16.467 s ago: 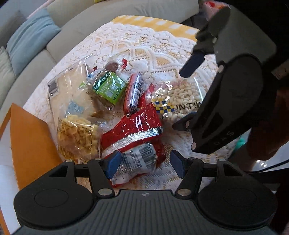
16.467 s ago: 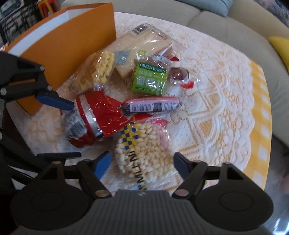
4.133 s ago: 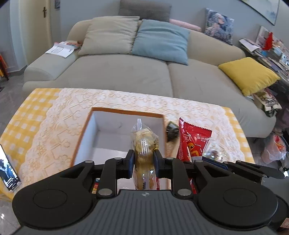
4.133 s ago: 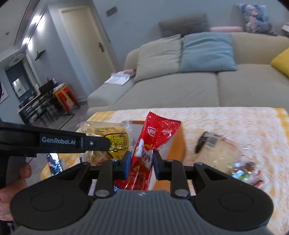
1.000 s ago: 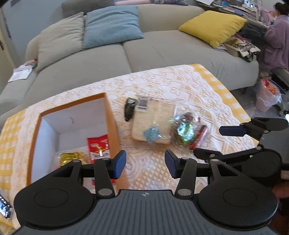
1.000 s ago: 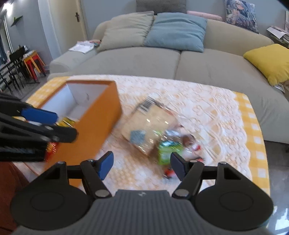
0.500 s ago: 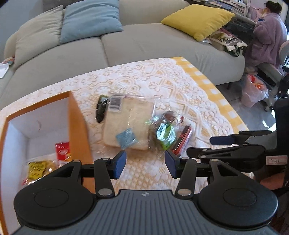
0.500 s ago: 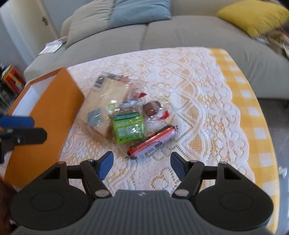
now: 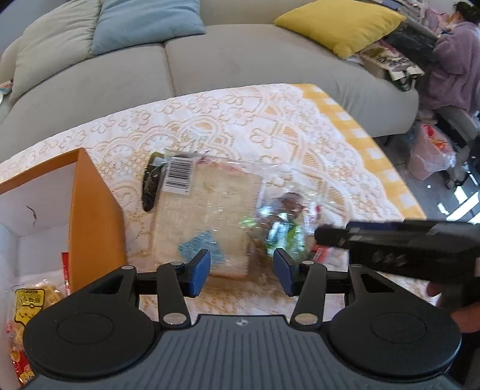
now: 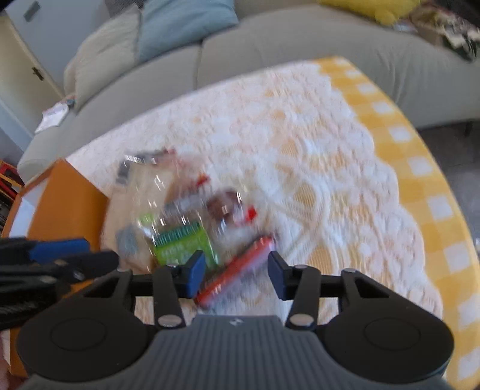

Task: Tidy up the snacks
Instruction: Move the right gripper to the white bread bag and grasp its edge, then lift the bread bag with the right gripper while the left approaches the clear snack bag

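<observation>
Inside orange box (image 9: 90, 210): yellow noodle pack (image 9: 30, 303), red packet (image 9: 65, 270). Left hand-held gripper (image 9: 241, 271) open, empty; right hand-held gripper (image 10: 237, 274) closing, empty.

A grey sofa (image 9: 240, 60) is standing beyond the claw, carrying blue (image 9: 144, 21) and yellow cushions (image 9: 339, 21); daylight is falling across it.

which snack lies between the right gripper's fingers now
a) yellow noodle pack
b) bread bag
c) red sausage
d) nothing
c: the right wrist view shows the red sausage on the cloth between the closing right gripper, pads not yet touching it.
</observation>
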`<state>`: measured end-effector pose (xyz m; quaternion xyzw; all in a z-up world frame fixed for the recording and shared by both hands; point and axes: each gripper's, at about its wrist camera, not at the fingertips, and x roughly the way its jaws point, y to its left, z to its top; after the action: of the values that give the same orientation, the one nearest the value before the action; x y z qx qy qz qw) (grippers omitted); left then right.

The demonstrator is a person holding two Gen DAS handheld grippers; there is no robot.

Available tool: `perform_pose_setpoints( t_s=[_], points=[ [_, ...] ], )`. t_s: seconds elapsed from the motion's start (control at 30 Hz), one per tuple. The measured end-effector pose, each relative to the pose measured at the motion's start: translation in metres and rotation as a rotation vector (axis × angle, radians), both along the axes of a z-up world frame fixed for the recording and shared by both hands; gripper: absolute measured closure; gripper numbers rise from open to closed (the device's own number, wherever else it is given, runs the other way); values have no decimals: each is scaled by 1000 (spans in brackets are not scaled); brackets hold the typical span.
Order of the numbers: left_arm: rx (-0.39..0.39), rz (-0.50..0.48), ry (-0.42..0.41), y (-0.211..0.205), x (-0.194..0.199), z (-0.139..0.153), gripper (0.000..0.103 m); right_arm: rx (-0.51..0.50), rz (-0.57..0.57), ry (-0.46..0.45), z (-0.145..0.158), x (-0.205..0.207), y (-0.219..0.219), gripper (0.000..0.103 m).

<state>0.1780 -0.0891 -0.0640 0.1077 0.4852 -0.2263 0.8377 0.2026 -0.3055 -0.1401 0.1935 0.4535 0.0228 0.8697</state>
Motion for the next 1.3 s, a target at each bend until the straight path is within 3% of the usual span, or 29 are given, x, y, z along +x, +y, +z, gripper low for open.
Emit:
perform_pose_setpoints(
  t_s=[0.13,0.2,0.4,0.67,0.73,0.8,0.9,1.17,1.3],
  points=[
    [35,17,12,1,12,-7,46,104,57,-58,1,22,2,56],
    [48,28,10,1,17,-8,48,142,88,-69,-1,34,6,48],
    [84,39,-6,-6,26,-15,49,206,114,-33,-21,68,11,46],
    [103,72,74,-5,40,-34,67,355,128,20,-44,95,6,44],
    [111,81,89,-5,41,-37,69,367,130,1,-47,97,9,45],
    [118,81,90,-5,40,-38,69,335,138,-8,-45,98,12,58],
    [131,74,71,-6,35,-34,69,309,155,-34,-35,94,15,69],
    [94,107,38,10,18,-11,69,221,238,-187,11,69,28,81],
    [63,129,25,17,4,2,69,223,230,-207,30,49,28,84]
  ],
)
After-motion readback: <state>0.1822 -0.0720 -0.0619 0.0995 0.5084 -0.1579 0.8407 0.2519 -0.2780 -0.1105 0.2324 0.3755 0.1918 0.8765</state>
